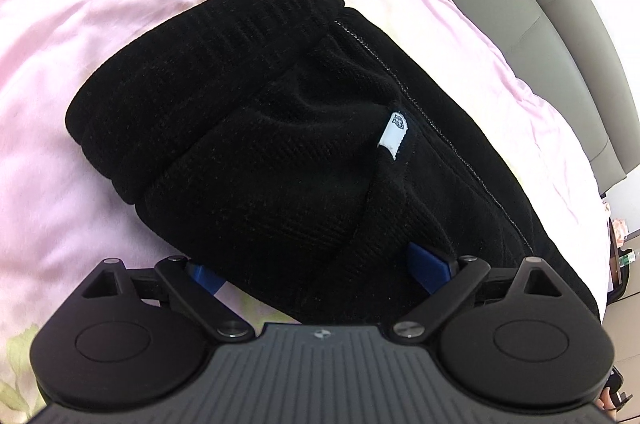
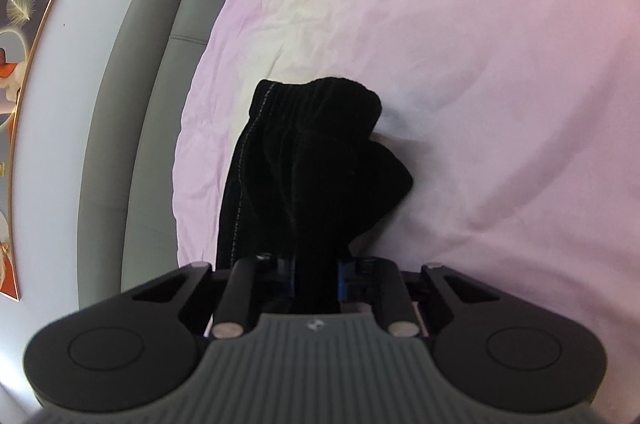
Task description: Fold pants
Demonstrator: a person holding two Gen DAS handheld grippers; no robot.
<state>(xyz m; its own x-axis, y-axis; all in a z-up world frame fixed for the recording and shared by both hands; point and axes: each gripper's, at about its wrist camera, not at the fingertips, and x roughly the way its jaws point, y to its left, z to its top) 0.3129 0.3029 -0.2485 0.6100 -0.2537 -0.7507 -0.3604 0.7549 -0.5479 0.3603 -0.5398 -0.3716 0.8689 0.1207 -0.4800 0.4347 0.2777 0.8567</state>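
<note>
Black knit pants [image 1: 256,128] lie on a pink bedsheet [image 1: 60,24], waistband toward the upper left, with a small white label [image 1: 394,135] near a pocket. My left gripper [image 1: 316,274] is open, its blue fingers [image 1: 426,261] spread wide with the near edge of the pants lying between and over them. In the right wrist view the pants [image 2: 304,160] hang bunched from my right gripper [image 2: 314,276], which is shut on the cloth. A pale stitched seam [image 2: 240,176] runs down their left side.
A grey padded headboard [image 1: 560,4] borders the bed; it also shows in the right wrist view [image 2: 136,128]. A framed picture [image 2: 16,128] hangs on the white wall. The pink sheet [image 2: 480,64] stretches wide to the right. Small clutter [image 1: 624,256] sits beyond the bed's edge.
</note>
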